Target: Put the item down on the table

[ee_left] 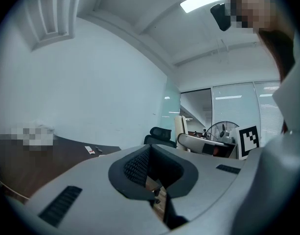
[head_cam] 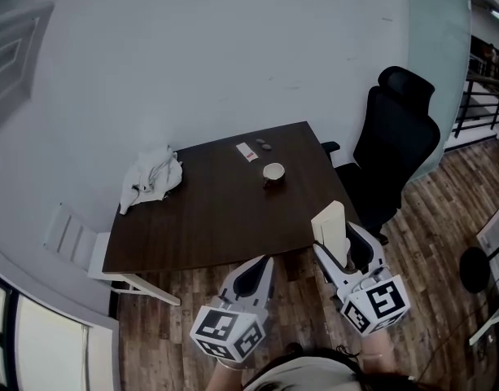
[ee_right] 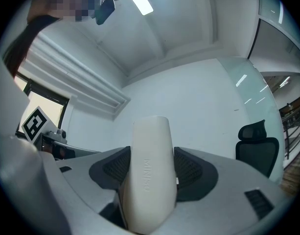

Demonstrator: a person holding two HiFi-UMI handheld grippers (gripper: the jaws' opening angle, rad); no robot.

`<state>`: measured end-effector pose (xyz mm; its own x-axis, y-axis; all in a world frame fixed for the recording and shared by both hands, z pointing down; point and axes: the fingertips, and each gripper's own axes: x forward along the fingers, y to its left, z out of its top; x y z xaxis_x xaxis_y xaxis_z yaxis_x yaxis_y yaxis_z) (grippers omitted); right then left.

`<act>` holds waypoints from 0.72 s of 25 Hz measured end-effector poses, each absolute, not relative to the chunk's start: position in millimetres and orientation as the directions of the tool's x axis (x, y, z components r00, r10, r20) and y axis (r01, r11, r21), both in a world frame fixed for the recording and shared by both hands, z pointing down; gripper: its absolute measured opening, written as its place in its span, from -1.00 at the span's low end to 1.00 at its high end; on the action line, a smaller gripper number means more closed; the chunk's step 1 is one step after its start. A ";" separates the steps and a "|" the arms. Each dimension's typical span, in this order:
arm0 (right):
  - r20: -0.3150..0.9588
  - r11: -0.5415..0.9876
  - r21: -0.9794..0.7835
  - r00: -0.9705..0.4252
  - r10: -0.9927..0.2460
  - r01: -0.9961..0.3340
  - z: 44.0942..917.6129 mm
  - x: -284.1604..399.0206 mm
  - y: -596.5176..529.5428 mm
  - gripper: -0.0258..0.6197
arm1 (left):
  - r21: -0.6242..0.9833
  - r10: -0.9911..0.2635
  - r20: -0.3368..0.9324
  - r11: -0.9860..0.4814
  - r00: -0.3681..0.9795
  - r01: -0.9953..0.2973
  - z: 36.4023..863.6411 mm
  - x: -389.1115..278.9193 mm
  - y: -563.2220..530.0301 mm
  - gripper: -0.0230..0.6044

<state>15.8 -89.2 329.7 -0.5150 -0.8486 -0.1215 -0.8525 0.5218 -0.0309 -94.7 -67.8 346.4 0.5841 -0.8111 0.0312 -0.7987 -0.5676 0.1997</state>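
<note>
My right gripper (head_cam: 339, 247) is shut on a cream, flat, rounded item (head_cam: 330, 223) that stands upright between its pads, just off the near right corner of the dark wooden table (head_cam: 208, 226). The right gripper view shows the item (ee_right: 149, 180) filling the gap between the jaws, with embossed lettering on its edge. The left gripper (head_cam: 256, 277) hangs over the floor just before the table's near edge, shut with nothing in it. In its own view the left gripper (ee_left: 152, 180) has its dark pads together.
A white cup (head_cam: 273, 172), a small card (head_cam: 247, 151) and a dark bit (head_cam: 265, 145) lie near the table's far right. A crumpled white cloth (head_cam: 154, 177) sits at its left. A black office chair (head_cam: 396, 137) stands right of the table, a white chair (head_cam: 74, 239) left.
</note>
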 end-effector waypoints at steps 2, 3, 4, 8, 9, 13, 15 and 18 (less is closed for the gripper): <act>-0.118 0.513 -0.028 -0.507 -0.854 -0.858 329.4 9.0 -98.2 -0.04 | 0.198 -0.804 0.026 -0.578 0.594 -0.792 345.1 -100.6 -77.6 -0.87; -0.114 0.509 -0.027 -0.503 -0.856 -0.860 330.5 6.3 -102.0 -0.04 | 0.198 -0.802 0.025 -0.582 0.597 -0.789 345.2 -102.8 -81.7 -0.87; -0.110 0.505 -0.026 -0.500 -0.859 -0.863 331.9 4.1 -105.6 -0.04 | 0.200 -0.799 0.024 -0.584 0.600 -0.786 345.5 -104.7 -85.2 -0.87; -0.094 0.494 -0.021 -0.490 -0.867 -0.869 334.9 -5.7 -120.9 -0.04 | 0.208 -0.791 0.024 -0.594 0.611 -0.777 346.2 -113.0 -98.6 -0.87; -0.092 0.493 -0.019 -0.489 -0.867 -0.870 335.3 -8.2 -125.0 -0.04 | 0.211 -0.791 0.024 -0.594 0.611 -0.777 346.0 -115.2 -102.0 -0.87; -0.085 0.491 0.000 -0.490 -0.868 -0.871 337.3 -16.0 -142.6 -0.04 | 0.213 -0.789 0.024 -0.596 0.614 -0.774 346.5 -121.0 -115.0 -0.87; -0.078 0.494 0.012 -0.493 -0.866 -0.869 339.2 -20.7 -153.8 -0.04 | 0.211 -0.790 0.022 -0.596 0.613 -0.775 347.2 -124.6 -124.4 -0.87; -0.064 0.502 0.027 -0.502 -0.862 -0.865 344.2 -28.4 -169.6 -0.04 | 0.212 -0.794 0.023 -0.591 0.608 -0.779 347.2 -128.8 -138.4 -0.87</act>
<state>-28.4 -169.6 344.2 -0.5025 -0.8622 -0.0644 -0.8645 0.5018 0.0275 -128.8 -138.4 347.2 0.6081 -0.7936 0.0230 -0.7787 -0.5906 0.2119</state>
